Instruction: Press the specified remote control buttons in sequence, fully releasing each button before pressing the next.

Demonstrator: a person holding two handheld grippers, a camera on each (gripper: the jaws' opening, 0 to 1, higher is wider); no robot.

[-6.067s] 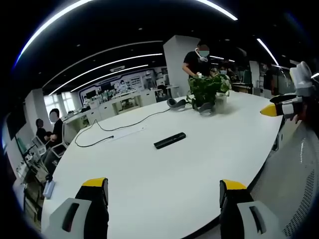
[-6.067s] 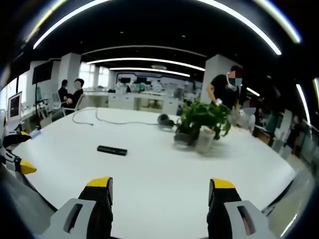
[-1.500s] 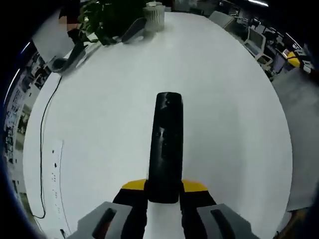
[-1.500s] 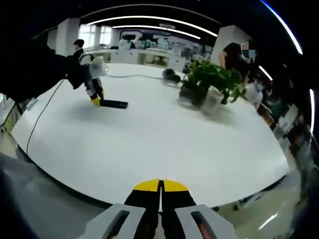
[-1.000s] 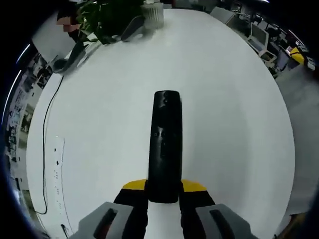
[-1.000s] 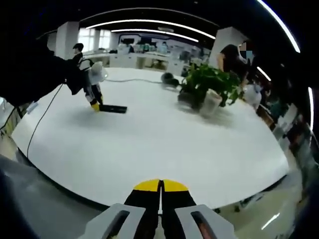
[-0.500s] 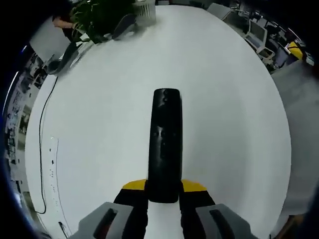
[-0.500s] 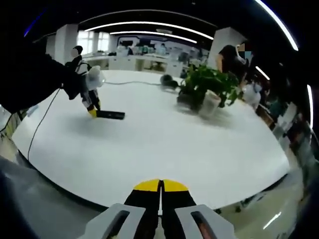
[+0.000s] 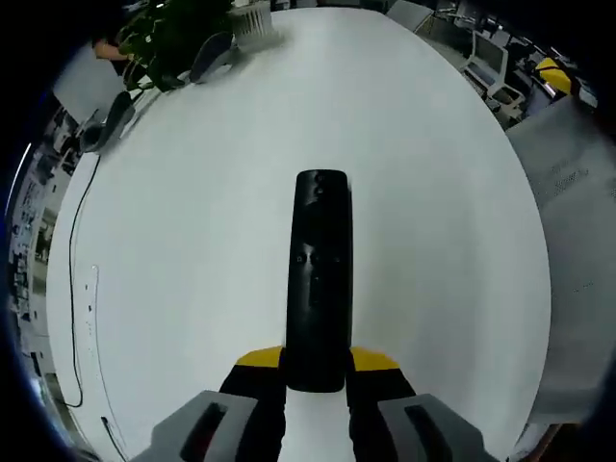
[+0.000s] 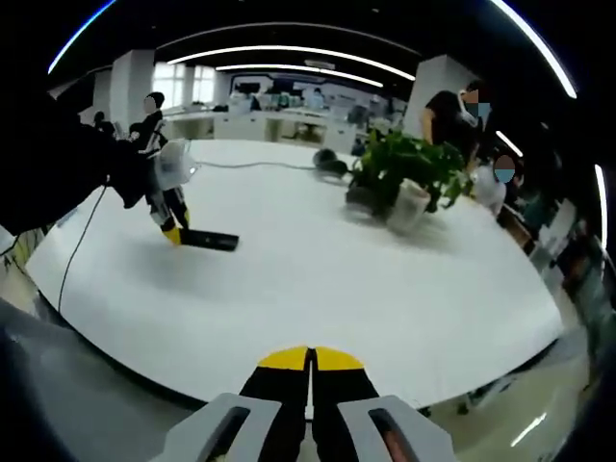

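Since 6.1 s ago, the left gripper (image 9: 315,371) has come down onto the remote control (image 9: 320,279) and is now clamping its near end between 2 yellow-tipped jaws, while the right gripper (image 10: 310,361) is sitting with its jaws pressed together over the table's near edge. Slim, black and matte, the remote is lying flat on the glossy white table (image 9: 433,212) (its buttons are too small to make out). Bare tabletop is spreading on every side; a potted plant (image 10: 404,173) and a thin cable (image 9: 72,289) are sitting well apart.
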